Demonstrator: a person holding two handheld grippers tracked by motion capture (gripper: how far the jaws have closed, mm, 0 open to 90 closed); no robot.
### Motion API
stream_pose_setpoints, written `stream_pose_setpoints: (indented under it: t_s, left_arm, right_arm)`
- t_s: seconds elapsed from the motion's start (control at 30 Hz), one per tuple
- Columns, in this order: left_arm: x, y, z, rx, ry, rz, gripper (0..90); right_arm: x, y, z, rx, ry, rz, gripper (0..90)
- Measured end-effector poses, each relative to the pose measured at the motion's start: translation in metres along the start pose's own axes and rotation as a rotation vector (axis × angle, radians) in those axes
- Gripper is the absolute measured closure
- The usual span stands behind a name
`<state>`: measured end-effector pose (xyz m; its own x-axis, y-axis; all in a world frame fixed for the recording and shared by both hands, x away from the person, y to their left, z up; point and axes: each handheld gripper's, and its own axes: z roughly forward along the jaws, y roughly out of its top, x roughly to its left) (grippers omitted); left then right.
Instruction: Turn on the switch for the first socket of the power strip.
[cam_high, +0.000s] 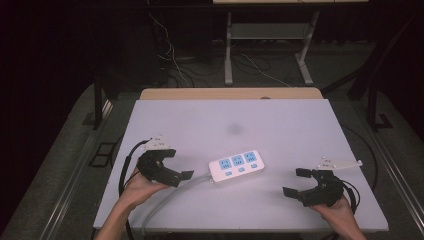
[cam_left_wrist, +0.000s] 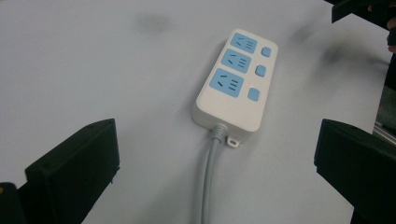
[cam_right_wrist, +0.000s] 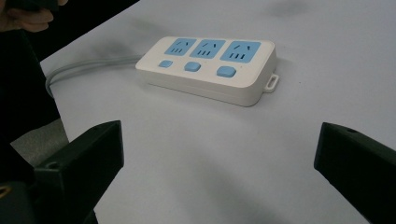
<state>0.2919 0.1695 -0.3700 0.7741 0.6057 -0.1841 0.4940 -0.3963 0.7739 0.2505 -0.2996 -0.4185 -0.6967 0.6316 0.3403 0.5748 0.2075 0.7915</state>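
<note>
Two hand-held grippers flank a white power strip (cam_high: 237, 165) lying near the middle of a pale table (cam_high: 300, 120). Its long axis runs left to right, between them. With jaws wide and empty, the left gripper (cam_high: 176, 167) is nearer, beside the grey cord (cam_high: 170, 197). The right gripper (cam_high: 299, 183), also wide and empty, is farther off. Three blue sockets and three buttons face up.
</note>
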Motion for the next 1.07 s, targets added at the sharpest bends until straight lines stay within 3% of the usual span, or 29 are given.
stream_pose_setpoints:
  t_s: [0.33, 0.8, 1.07]
  left_arm:
    - [-0.003, -0.026, -0.007, -0.039, 0.014, -0.034, 0.0]
    - [-0.007, -0.062, -0.004, -0.065, 0.029, -0.084, 0.0]
    - [-0.008, -0.068, -0.002, -0.067, 0.028, -0.089, 0.0]
  right_arm:
    - [0.0, 0.0, 0.0, 0.001, -0.002, 0.001, 1.0]
    - [0.001, -0.001, 0.0, 0.002, -0.001, -0.001, 1.0]
    - [0.001, -0.001, 0.0, 0.0, -0.001, 0.002, 1.0]
